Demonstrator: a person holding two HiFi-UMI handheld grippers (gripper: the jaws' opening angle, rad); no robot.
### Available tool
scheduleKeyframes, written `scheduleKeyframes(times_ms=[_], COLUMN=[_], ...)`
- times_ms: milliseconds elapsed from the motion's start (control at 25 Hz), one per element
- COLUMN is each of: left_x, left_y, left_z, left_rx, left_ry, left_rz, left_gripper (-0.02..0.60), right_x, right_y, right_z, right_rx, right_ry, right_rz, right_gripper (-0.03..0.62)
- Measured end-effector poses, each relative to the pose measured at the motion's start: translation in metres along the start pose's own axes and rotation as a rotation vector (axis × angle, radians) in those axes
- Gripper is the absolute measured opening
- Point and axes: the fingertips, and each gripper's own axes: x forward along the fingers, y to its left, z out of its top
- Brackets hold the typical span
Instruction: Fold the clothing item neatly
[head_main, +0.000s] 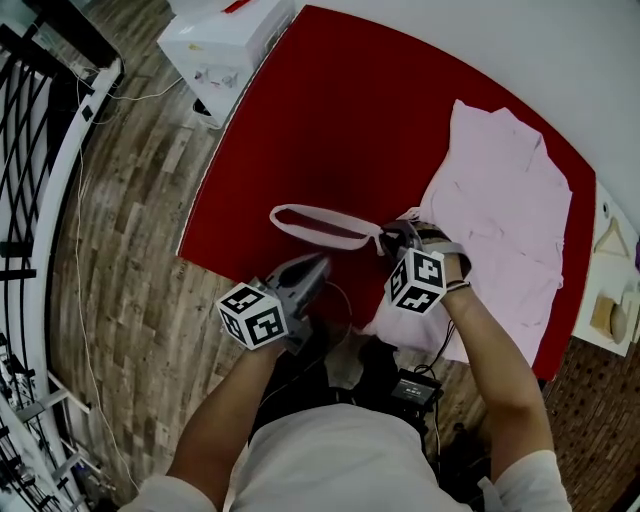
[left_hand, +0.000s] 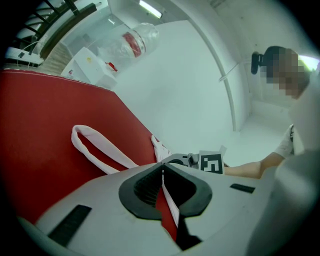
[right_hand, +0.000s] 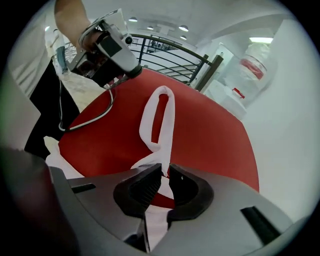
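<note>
The right tool (right_hand: 164, 172) points steeply down with its jaws nearly together, pinching the garment (head_main: 500, 200) right where a strap (head_main: 315, 225) joins the body. My guess is that it grips there to hold that corner, so the strap can be drawn back over the body for a fold. The left tool (left_hand: 162, 167) is closed tight and held about level, just on the near side of the strap. A pale sliver shows in the gap behind its tips, and I can't say whether that is cloth or something lying beneath. From where I stand it looks empty. It probably hangs there ready to take the strap's loose end.

The garment is pale pink, thin and soft. It lies flat on the red tabletop (head_main: 330, 120), with most of it spread beyond and to the right of the right tool and only mild creases across it. The strap runs out leftward from the right tool's tips as a long, narrow, open loop. It lies on bare red, just ahead of the left tool.
</note>
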Motion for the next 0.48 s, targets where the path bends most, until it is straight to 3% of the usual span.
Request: scheduleKeyframes(times_ms=[320, 480], left_x=[0.002, 0.003], left_y=[-0.002, -0.003], left_z=[-0.004, -0.005], left_rx=[-0.007, -0.007], left_ry=[0.025, 0.041], left_rz=[-0.033, -0.049], left_gripper=[0.006, 0.006], right_x=[0.007, 0.008], right_y=[0.016, 0.020], right_z=[0.000, 0.005], right_rx=[-0.039, -0.011], right_ry=[0.047, 0.039], right_rz=[0.063, 0.086], right_gripper=[0.037, 0.095])
